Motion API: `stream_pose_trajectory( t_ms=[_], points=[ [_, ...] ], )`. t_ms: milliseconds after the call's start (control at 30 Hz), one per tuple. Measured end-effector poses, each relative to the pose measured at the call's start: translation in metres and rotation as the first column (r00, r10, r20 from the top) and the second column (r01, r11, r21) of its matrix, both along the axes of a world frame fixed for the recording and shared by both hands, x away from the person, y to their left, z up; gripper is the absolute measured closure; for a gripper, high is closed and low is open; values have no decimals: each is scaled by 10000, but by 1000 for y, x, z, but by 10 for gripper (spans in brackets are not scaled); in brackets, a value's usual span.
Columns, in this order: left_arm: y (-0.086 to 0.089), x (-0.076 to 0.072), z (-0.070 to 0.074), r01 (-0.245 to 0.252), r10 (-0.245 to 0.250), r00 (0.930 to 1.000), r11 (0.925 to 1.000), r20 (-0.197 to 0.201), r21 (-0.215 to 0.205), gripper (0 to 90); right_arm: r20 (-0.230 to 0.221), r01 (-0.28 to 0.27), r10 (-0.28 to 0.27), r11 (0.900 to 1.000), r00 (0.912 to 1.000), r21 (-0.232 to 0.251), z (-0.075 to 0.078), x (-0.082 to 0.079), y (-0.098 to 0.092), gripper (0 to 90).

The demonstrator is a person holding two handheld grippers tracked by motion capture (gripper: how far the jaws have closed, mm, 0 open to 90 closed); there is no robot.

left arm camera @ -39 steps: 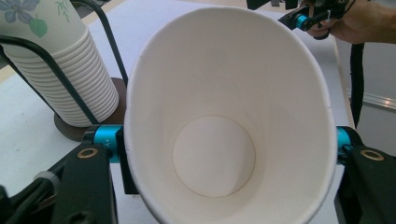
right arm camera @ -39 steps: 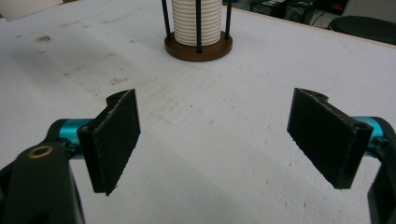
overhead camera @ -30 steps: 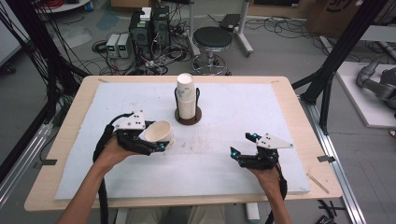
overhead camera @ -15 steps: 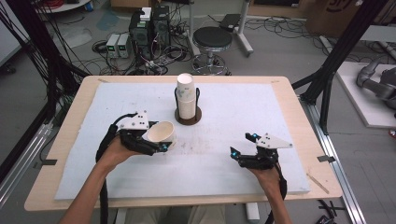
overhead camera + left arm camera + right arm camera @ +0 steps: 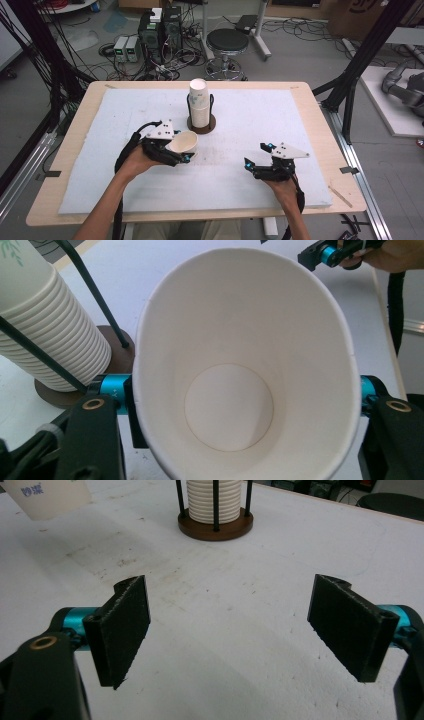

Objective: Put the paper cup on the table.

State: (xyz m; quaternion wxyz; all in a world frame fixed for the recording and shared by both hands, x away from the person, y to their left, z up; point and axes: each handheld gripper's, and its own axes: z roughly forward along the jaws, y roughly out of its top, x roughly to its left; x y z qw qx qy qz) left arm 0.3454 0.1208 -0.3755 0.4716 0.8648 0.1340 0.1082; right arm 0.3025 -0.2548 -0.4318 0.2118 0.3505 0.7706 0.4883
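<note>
A white paper cup (image 5: 183, 142) (image 5: 240, 365) is clamped in my left gripper (image 5: 175, 152), mouth tilted up and toward the camera, squeezed slightly oval between the jaws. The cup's outside shows at the upper left of the right gripper view (image 5: 47, 497). A stack of paper cups (image 5: 199, 104) (image 5: 45, 330) (image 5: 215, 500) stands in a round brown holder (image 5: 202, 125) (image 5: 215, 530) with thin black rods, just beyond the held cup. My right gripper (image 5: 256, 166) (image 5: 235, 630) rests low over the white mat at the front right, open, nothing between its pads (image 5: 125, 625).
The white foam mat (image 5: 260, 115) covers most of the wooden table (image 5: 75, 115). Black frame posts (image 5: 357, 65) stand at the table's sides. A stool (image 5: 227, 42), electronics boxes and cables lie on the floor beyond the far edge.
My left gripper has carried the cup a little to the right and forward, toward the holder. The right gripper has stayed in place.
</note>
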Motion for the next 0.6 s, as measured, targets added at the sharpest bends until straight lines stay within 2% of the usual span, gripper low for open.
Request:
stream_pose_trajectory(
  t_ms=[333,600],
  points=[
    [-11,6,-8,129,-121,9998,9981,-135,606,345,-139,-27,26,10000,9999,-16,-5,4,2,175],
    [-17,14,-16,120,-97,9996,9963,-273,855,344,-209,63,-63,10000,9998,9,-8,5,-1,175]
  ],
)
